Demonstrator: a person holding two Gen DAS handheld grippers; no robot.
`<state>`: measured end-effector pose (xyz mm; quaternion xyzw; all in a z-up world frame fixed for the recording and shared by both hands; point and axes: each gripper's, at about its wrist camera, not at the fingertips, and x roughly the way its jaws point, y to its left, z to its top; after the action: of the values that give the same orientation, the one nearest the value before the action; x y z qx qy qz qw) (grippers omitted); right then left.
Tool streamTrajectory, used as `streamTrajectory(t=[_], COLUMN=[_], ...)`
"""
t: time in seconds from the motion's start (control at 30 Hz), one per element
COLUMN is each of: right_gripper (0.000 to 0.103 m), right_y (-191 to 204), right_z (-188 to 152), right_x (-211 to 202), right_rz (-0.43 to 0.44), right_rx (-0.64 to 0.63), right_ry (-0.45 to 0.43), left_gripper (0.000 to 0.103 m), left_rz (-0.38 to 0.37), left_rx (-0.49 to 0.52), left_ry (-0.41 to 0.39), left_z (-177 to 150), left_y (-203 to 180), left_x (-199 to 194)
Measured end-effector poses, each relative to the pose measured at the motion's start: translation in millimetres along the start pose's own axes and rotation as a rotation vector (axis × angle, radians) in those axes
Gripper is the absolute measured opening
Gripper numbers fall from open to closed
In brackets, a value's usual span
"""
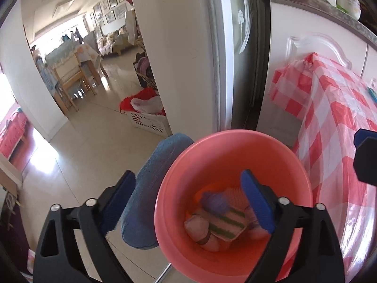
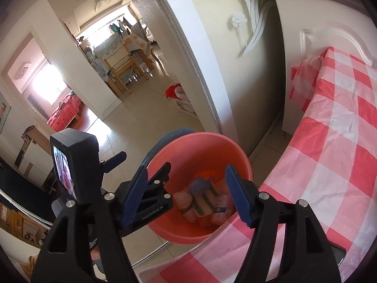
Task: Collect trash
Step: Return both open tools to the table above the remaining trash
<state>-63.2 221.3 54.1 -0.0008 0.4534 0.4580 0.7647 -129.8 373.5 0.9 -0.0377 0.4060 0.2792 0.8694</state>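
A coral-pink bin (image 1: 235,155) stands on the floor beside the checked table. Inside lie a white packet with green stripes (image 1: 226,224), a pink wrapped bundle (image 1: 199,231) and, on top, a blurred purple piece (image 1: 215,201). My left gripper (image 1: 188,176) hangs open over the bin's near left rim, nothing between its fingers. The right wrist view looks into the same bin (image 2: 202,148), at the striped packet (image 2: 206,202) and the purple piece (image 2: 200,185). My right gripper (image 2: 186,172) is open above the bin, empty. The left gripper's camera block (image 2: 73,162) sits left of it.
A blue padded cushion (image 1: 150,188) leans against the bin's left side. A table under a red-and-white checked cloth (image 1: 329,129) borders the bin on the right. Behind stand a door frame (image 1: 188,70) and a white cabinet (image 1: 294,23). Tiled floor (image 1: 82,153) runs left, with a white laundry basket (image 1: 148,120).
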Motion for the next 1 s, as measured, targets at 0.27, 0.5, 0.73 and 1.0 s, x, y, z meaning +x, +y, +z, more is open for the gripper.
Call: streamTrajectory(t=[0.27, 0.5, 0.73, 1.0], right_gripper=[0.082, 0.085, 0.085, 0.085], right_y=[-10.8, -30.1, -51.6, -70.6], right_z=[4.1, 3.5, 3.0, -9.8], right_x=[-41.4, -84.3, -107.1, -132.4], right_rz=[-0.063, -0.110, -0.126, -0.151], right_rx=[0.000, 0.027, 0.075, 0.100], right_ry=[-0.120, -0.222, -0.265, -0.312], left_gripper=[0.092, 0.093, 0.093, 0.093], left_rz=[-0.007, -0.027, -0.038, -0.056], left_rx=[0.020, 0.052, 0.070, 0.102], left_ry=[-0.060, -0.097, -0.123, -0.146], left_z=[14.1, 25.5, 34.4, 40.8], left_y=[-10.8, -28.8, -46.7, -69.8], left_x=[-21.8, -38.0, -53.4, -68.9])
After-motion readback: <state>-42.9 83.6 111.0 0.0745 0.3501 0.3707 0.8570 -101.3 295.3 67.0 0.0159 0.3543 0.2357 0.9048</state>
